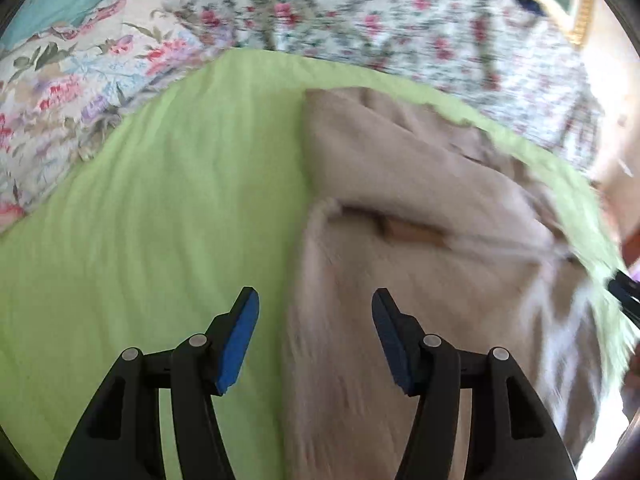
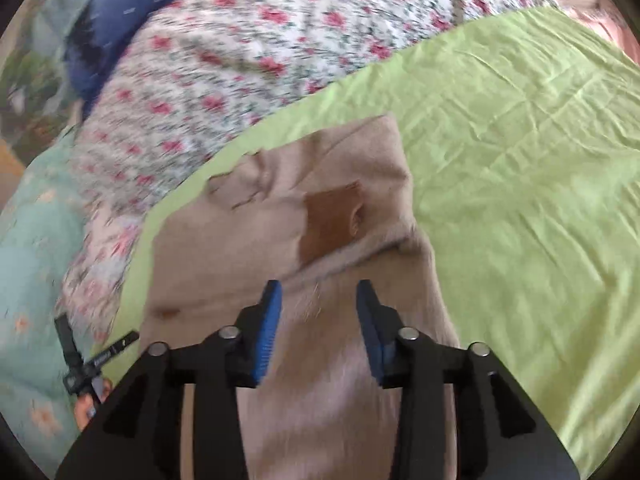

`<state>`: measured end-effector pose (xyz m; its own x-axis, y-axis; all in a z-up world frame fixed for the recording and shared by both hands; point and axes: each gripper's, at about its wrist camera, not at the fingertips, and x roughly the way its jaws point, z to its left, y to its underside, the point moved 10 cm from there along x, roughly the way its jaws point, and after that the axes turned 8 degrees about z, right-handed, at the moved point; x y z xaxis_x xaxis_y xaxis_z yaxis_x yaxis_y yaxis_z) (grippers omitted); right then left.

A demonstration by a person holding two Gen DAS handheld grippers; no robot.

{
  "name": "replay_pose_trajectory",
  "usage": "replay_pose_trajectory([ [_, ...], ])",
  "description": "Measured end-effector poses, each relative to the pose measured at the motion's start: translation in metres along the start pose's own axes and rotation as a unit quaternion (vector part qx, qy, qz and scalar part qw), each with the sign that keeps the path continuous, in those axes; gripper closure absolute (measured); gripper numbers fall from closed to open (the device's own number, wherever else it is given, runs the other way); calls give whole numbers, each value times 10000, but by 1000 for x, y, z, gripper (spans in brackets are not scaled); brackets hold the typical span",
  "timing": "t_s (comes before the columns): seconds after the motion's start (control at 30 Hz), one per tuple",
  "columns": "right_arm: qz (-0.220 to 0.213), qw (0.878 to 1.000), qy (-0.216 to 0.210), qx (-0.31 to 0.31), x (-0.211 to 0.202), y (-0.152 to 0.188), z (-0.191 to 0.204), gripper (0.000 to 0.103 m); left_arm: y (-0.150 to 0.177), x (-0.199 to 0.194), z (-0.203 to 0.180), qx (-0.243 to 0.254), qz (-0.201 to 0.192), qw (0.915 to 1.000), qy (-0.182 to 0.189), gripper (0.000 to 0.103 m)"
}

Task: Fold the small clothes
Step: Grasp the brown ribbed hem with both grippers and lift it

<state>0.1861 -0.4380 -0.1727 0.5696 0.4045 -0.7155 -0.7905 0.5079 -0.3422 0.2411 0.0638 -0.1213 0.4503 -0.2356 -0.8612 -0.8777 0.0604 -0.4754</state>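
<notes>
Folding looks partly done: my tan garment (image 2: 360, 184) lies doubled on the green sheet (image 2: 520, 160). Both my left gripper (image 1: 315, 340) and right gripper (image 2: 319, 328) hang over it, jaws wide apart, holding nothing. More folds are likely left.

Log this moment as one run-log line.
left gripper open | right gripper open | beige garment on green sheet | nothing gripped

Your left gripper (image 1: 315, 340) hangs with jaws spread wide, nothing between the blue pads (image 1: 236, 344). Under it and ahead to its right lies the beige garment (image 1: 400, 208), blurred, with a brown patch (image 1: 412, 232) at a fold. Its straight edge runs ahead between your fingers. The green sheet (image 1: 160, 200) spreads left; a floral bedspread (image 1: 360, 20) lies beyond.
</notes>
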Motion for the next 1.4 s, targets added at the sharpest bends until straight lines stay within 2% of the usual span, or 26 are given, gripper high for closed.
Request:
replay_pose_trajectory([
  [0.1,139,9996,-136,-218,-24,34,2,61,42,-23,-11,187,72,9992,355,34],
  [0.23,254,9991,-108,-313,-53,78,-11,61,94,-40,-20,304,281,9972,616,26],
  [0.33,466,9984,-40,-329,-70,119,-27,58,134,-46,-19,267,484,9965,629,26],
  [0.47,749,9967,-74,-299,-82,163,-44,55,180,-48,-20,-13,694,9924,1019,26],
  [0.57,1029,9938,-114,-393,-76,194,-50,55,201,-52,-31,-17,653,9899,1259,26],
  [0.63,1075,9926,-346,-443,-68,205,-44,55,206,-52,-45,57,680,9865,1487,26],
  [0.7,1109,9903,-651,-519,-62,207,-33,54,211,-53,-61,156,746,9800,1839,30],
  [0.73,1154,9886,-790,-551,-57,207,-27,53,213,-53,-66,233,759,9787,1893,38],
  [0.77,1183,9873,-873,-600,-54,208,-23,53,216,-50,-71,332,797,9779,1903,50],
  [0.83,1231,9866,-828,-681,-51,210,-22,53,220,-46,-74,448,902,9784,1806,59],
  [0.93,1210,9858,-980,-635,-57,212,-27,53,221,-47,-72,430,914,9755,1956,60],
  [1.0,1164,9853,-1157,-466,-57,212,-31,53,219,-45,-70,418,915,9748,1993,68],
  [1.03,1150,9851,-1221,-387,-55,211,-31,53,218,-43,-70,430,908,9757,1948,80],
  [1.07,1131,9849,-1271,-324,-53,210,-31,58,218,-43,-68,463,889,9769,1888,96],
  [1.1,1135,9854,-1230,-318,-51,211,-31,77,218,-43,-67,483,898,9768,1881,96],
  [1.13,1171,9854,-1195,-307,-49,213,-32,92,219,-45,-65,460,884,9769,1890,97],
  [1.17,1161,9859,-1173,-287,-51,215,-32,95,221,-50,-62,462,804,9782,1857,98],
  [1.27,1015,9887,-1069,-263,-69,218,-48,95,225,-62,-55,424,597,9807,1815,98],
  [1.33,971,9887,-1132,-144,-76,218,-55,96,223,-66,-53,341,527,9810,1835,98],
  [1.4,882,9884,-1227,-118,-81,214,-51,96,216,-80,-55,334,290,9814,1868,98],
])
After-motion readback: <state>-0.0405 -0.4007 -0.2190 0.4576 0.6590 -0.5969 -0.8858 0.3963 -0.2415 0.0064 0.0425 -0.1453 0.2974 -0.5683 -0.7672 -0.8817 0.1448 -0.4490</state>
